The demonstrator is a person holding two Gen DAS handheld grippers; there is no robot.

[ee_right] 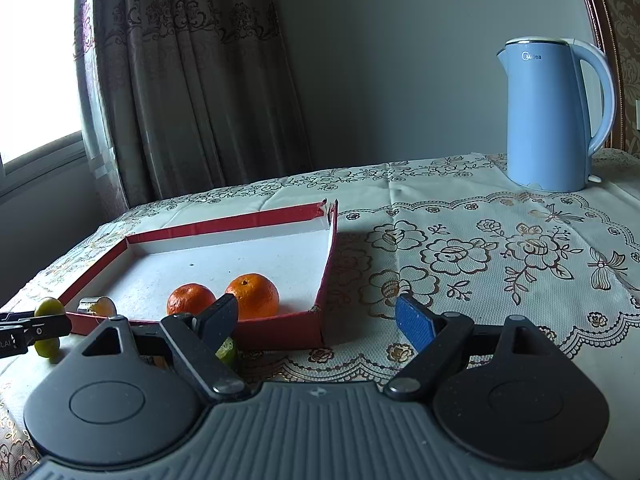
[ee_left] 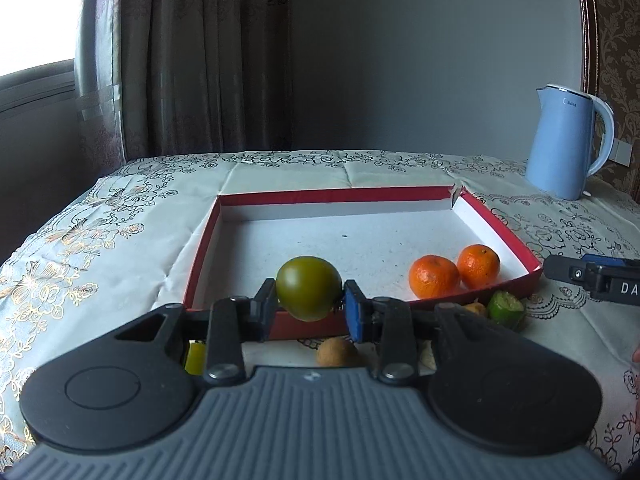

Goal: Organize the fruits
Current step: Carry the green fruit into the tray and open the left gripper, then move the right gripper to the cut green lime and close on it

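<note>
Grip: a green, tomato-like fruit [ee_left: 309, 288] is clamped between the two fingers of the left gripper [ee_left: 310, 306], held at its widest part just above the near wall of the tray.
Free tongs: the right gripper [ee_right: 320, 322] is spread wide with nothing between its fingers, hovering over the tablecloth [ee_right: 480, 248] just beside the tray's near right corner.
Loose fruit: a small brown fruit [ee_left: 337, 353], a green lime-like piece [ee_left: 506, 307] and a yellow item [ee_left: 195, 357] are seen on the cloth in front of the tray, not yet sorted; what the yellow item is cannot be told.
Tray: a shallow red box with white lining [ee_left: 208, 236] is lying open; two oranges [ee_left: 434, 275] [ee_left: 478, 266] are grouped, touching, in its near right corner.
Step in hand: the green fruit is judged to be on its way into the tray.
Advice: the fruit should be carried clear over the low red wall, lowered until the white floor is met, and only then released, so that rolling is limited. A spot well apart from the oranges is preferable, since a round fruit dropped from height may knock them.
Risk: the low near wall could be clipped and the light tray shoved.
Background: a blue kettle [ee_right: 556, 116] is standing at the far right of the table, before curtains [ee_right: 192, 80].
</note>
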